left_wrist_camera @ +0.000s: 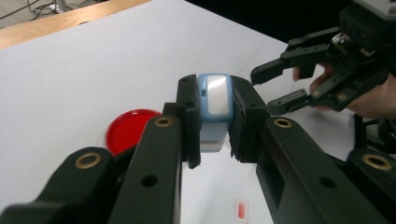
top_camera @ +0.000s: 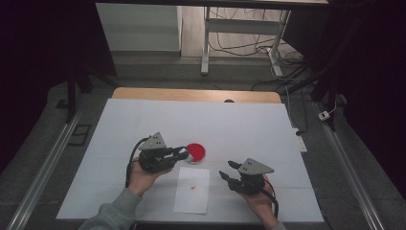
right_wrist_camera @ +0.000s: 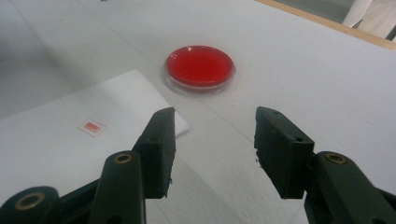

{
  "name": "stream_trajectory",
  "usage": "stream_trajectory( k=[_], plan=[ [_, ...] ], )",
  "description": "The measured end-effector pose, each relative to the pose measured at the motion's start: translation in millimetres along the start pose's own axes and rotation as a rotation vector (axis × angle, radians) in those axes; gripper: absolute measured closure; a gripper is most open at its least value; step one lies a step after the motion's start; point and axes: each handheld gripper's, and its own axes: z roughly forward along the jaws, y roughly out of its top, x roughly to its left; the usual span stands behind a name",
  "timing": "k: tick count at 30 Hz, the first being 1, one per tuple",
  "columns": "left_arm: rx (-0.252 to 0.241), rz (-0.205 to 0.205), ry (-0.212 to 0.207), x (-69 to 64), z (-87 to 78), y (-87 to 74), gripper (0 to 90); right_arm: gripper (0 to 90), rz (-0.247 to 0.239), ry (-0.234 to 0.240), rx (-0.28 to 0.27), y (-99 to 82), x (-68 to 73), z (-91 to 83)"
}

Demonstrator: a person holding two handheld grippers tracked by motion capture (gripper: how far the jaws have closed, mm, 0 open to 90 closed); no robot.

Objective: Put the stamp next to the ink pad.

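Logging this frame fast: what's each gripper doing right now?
Left gripper: shut on the blue stamp.
Right gripper: open, nothing between its jaws.

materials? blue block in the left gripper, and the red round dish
Blue block: looks like matte plastic, pale blue, with a glossy grey-white inset on top that catches light. Red dish: probably clear plastic or glass; a transparent rim shows around the glossy red inside.

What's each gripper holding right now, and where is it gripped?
The left gripper clamps a small blue-and-white block by its two sides. The right gripper is open and holds nothing.
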Motion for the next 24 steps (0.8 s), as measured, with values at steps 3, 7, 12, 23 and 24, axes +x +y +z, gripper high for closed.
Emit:
stream_trajectory(
  k=[3,7,12,23,24],
  plan=[
    [0.008,-0.009,0.008,4.0,-1.5,-1.4,75.7,47.7,0.010,-0.006,0.001,-1.7,-4.5,-2.9],
    [0.024,-0.027,0.022,10.7,-2.7,-4.3,75.6,47.7,0.014,-0.008,0.006,-4.7,-9.9,-7.3],
    [0.041,-0.038,0.044,16.5,-2.5,-7.0,75.6,47.7,0.026,-0.016,0.008,-8.7,-17.4,-13.0],
    [0.089,-0.061,0.083,28.7,-1.9,-15.5,75.6,47.7,0.044,-0.038,0.017,-15.4,-29.5,-24.4],
    [0.094,-0.062,0.085,29.3,-1.8,-16.2,75.5,47.7,0.045,-0.040,0.017,-15.9,-29.8,-25.7]
  ],
)
